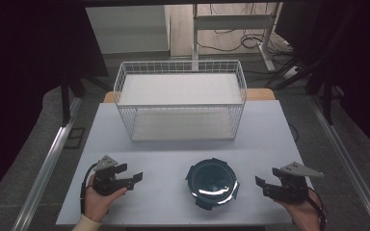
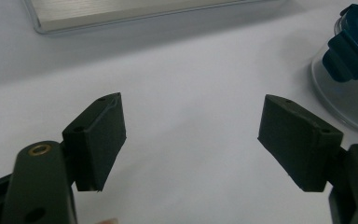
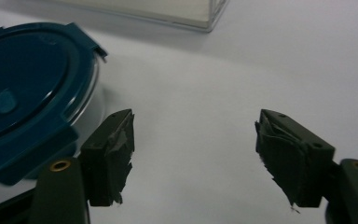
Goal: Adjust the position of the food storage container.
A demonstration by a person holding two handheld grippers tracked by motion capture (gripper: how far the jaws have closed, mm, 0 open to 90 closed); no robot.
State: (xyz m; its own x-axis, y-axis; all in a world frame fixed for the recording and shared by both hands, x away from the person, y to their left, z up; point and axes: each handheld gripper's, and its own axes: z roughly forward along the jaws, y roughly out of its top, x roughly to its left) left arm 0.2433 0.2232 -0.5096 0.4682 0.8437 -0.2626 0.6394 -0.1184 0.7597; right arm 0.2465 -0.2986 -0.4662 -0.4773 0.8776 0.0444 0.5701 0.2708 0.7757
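A round clear container with a dark teal clip lid [image 1: 212,183] stands on the white table [image 1: 164,159] near its front edge, between my two grippers. My left gripper [image 1: 131,174] rests in a hand to the container's left, pointing toward it, jaws open with nothing between them. In the left gripper view [image 2: 193,100] the container [image 2: 354,70] sits at the far right, apart from the pads. My right gripper [image 1: 266,179] is held to the container's right, open and empty. In the right gripper view [image 3: 196,114] the lid [image 3: 28,98] lies just left of the left pad.
A white wire basket [image 1: 180,98] with a pale liner stands at the back middle of the table; its base edge [image 2: 121,11] [image 3: 177,11] lies ahead of both grippers. Beyond the table are dark curtains, metal rails and floor cables.
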